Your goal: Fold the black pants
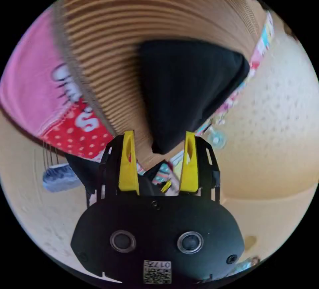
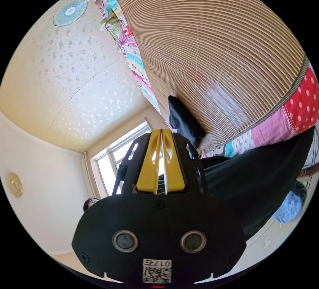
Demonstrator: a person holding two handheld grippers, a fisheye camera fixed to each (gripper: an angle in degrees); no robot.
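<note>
The black pants [image 1: 189, 86] lie folded into a compact bundle on a ribbed bamboo mat [image 1: 109, 46]. In the left gripper view my left gripper [image 1: 159, 133] is open, its yellow jaws wide apart. The bundle's near corner sits just beyond the gap and neither jaw presses on it. In the right gripper view the same black pants [image 2: 182, 119] rest on the bamboo mat [image 2: 216, 46], a little past my right gripper [image 2: 161, 131]. Its jaws are shut together with no cloth between them.
A floral sheet edge [image 2: 133, 56] borders the mat, and a pink and red dotted quilt [image 1: 66, 116] lies at one side. A person's dark clothing [image 2: 259, 186] is close by. A blue-grey slipper [image 1: 59, 176], a fan [image 2: 69, 12] and a window [image 2: 109, 166] are around the bed.
</note>
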